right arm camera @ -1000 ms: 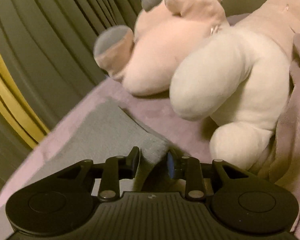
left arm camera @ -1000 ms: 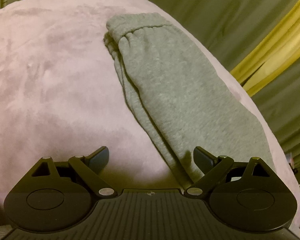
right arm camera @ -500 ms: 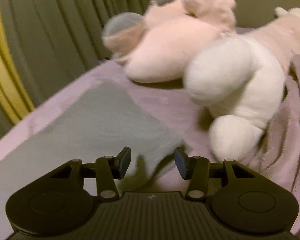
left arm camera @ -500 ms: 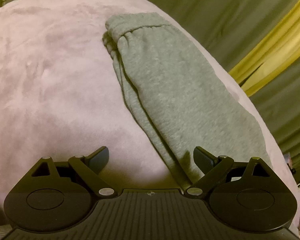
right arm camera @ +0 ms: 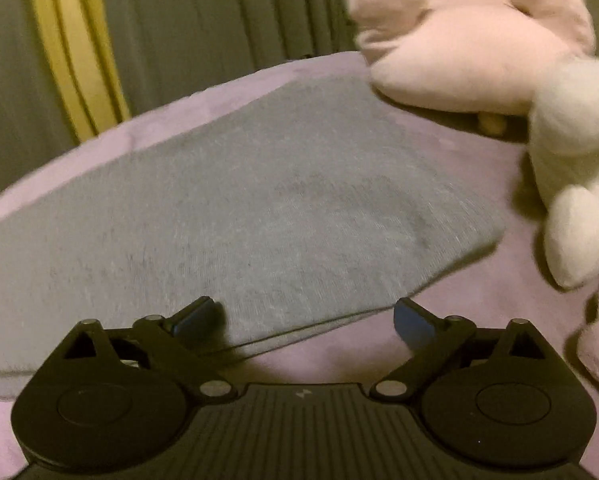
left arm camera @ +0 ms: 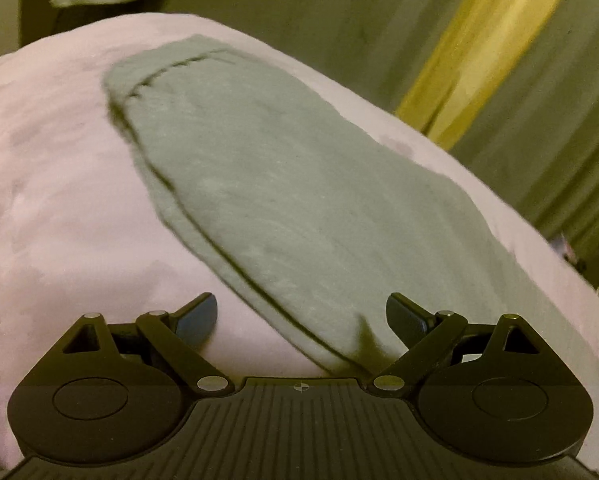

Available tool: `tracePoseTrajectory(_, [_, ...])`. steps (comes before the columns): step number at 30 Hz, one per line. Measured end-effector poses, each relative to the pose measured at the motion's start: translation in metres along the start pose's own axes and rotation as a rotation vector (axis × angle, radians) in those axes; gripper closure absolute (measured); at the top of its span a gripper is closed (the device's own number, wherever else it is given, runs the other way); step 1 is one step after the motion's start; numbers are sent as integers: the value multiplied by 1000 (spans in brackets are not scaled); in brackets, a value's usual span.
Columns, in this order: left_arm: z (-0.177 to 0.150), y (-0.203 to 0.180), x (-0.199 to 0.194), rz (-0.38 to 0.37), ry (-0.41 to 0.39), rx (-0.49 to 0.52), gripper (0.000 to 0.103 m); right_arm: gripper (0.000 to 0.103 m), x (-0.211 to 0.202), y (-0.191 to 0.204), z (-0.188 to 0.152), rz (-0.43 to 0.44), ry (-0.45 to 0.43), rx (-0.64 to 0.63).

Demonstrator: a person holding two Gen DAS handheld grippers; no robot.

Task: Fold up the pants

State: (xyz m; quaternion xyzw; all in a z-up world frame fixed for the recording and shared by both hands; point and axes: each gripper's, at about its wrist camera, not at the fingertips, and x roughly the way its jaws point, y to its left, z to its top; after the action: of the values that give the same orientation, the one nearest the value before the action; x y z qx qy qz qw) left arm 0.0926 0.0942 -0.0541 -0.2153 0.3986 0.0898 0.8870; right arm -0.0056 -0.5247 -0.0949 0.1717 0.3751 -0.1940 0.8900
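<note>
- Left wrist view: the grey fleece pants (left arm camera: 299,200) lie folded lengthwise on the pink plush bed cover (left arm camera: 59,200), waistband at the far end. The left hand-held gripper (left arm camera: 301,318) is spread wide and empty above their near edge.
- Right wrist view: the right hand-held gripper (right arm camera: 303,320) has just been opening; it grasps nothing, and the pants' (right arm camera: 239,208) edge lies between its jaws. A pink and white plush toy (right arm camera: 499,60) lies beside the pants.

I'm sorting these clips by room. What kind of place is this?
Most likely a bedroom: gray pants lie on a soft pink blanket like a bed cover, plush toys sit on it, and pleated curtains hang behind.
</note>
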Motion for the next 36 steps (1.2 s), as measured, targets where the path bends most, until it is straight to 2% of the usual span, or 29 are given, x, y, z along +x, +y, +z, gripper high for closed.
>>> tracePoseTrajectory(2, [-3,-8,5,-5,3,35,8,7,-10,-11,-7,-16,-11,69])
tracePoseTrajectory(5, [-8,-23,14,10,14,103,8,6,-14,-28,-12,12,-15,143])
tracePoseTrajectory(8, [-15,-36,25,67,38,192,8,5,-17,-24,-20,3,-15,115])
tracePoseTrajectory(10, [-19,-41,32,97,57,241,8,4,-13,-12,-20,-36,-7,57])
tracePoseTrajectory(12, [-21,-43,34,109,57,251,7,4,-9,-3,-17,-79,14,6])
tracePoseTrajectory(14, [-22,-43,34,113,58,256,7,4,-8,2,-10,-107,29,18])
tracePoseTrajectory(16, [-24,-44,34,117,55,263,7,5,-15,9,-2,-119,-6,32])
tracePoseTrajectory(18, [-23,-44,34,120,58,265,7,5,-27,20,1,-84,-74,12])
tracePoseTrajectory(20, [-23,-43,34,120,60,261,6,5,-32,33,5,-19,-104,-26])
tracePoseTrajectory(22, [-23,-43,33,120,62,258,6,9,-28,49,5,38,-88,-99])
tracePoseTrajectory(24, [-23,-44,31,120,61,259,6,22,-14,61,3,82,-25,-172])
tracePoseTrajectory(26, [-22,-45,24,96,58,269,7,28,1,58,4,93,59,-161])
tracePoseTrajectory(27, [-23,-47,17,64,27,284,8,29,4,54,4,90,64,-145])
tracePoseTrajectory(30, [-27,-57,-13,-34,-148,358,9,36,1,49,4,89,56,-126])
tracePoseTrajectory(32, [-32,-65,-21,-76,-209,399,8,36,0,55,0,72,54,-162])
tracePoseTrajectory(34, [-35,-77,-16,-80,-180,441,8,35,1,59,-2,57,56,-187])
tracePoseTrajectory(36, [-41,-92,-1,-64,-114,461,8,35,2,60,-2,52,58,-195])
